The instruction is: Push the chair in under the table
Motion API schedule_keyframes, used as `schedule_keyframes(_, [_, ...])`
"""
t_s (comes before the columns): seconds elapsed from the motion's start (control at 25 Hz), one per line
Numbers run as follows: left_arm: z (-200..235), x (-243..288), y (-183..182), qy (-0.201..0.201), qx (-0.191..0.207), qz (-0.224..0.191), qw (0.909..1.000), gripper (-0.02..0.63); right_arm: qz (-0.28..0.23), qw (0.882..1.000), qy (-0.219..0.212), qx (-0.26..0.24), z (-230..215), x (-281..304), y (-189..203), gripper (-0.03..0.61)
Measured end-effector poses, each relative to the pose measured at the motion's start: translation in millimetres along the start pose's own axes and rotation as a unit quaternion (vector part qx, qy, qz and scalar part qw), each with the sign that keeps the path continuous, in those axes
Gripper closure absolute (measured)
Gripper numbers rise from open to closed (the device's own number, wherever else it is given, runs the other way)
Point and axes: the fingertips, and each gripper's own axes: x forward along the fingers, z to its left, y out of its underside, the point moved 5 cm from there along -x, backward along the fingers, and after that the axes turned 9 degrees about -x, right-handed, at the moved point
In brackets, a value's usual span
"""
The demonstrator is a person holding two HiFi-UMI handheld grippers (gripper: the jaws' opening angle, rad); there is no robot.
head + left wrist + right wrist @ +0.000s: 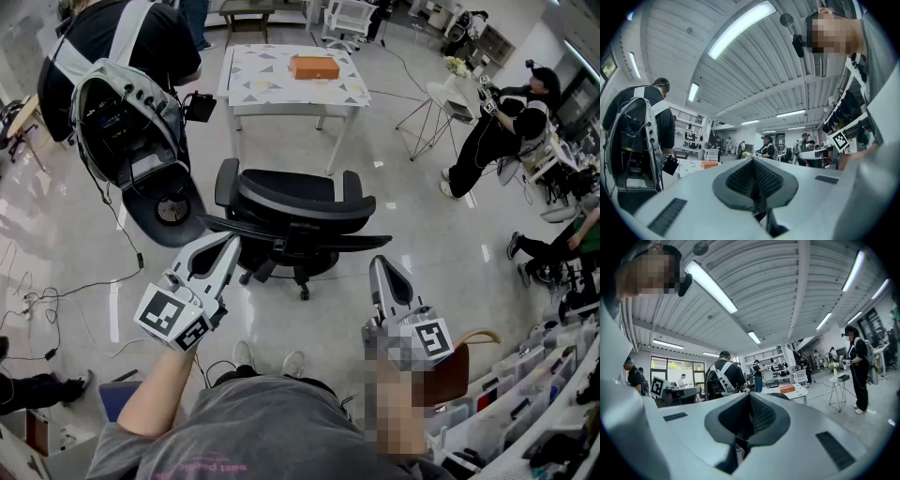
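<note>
A black office chair point(291, 211) stands on the floor in front of me, its back toward me, apart from the white table point(246, 92) beyond it. An orange box point(314, 67) lies on the table. My left gripper point(230, 244) is shut and empty, its tip at the left end of the chair's backrest. My right gripper point(380, 265) is shut and empty too, just below the backrest's right end. Whether either tip touches the chair I cannot tell. In the left gripper view the left gripper point(753, 185) points level toward the table point(689, 167); the right gripper point(749, 420) points level likewise.
A person with an open grey backpack point(127, 122) stands at the left of the table. Another person point(497, 127) stands by a small side table point(448, 98) at the right. Cables point(56, 300) lie on the floor at left. Shelves point(534, 394) line my right side.
</note>
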Motion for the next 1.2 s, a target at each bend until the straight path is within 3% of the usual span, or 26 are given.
schedule_keyframes(1.2, [-4.0, -1.5, 6.0, -0.002, 0.001, 0.004, 1.0000, 0.607, 0.015, 1.000, 0.020, -0.012, -0.1, 0.4, 7.3, 0.583])
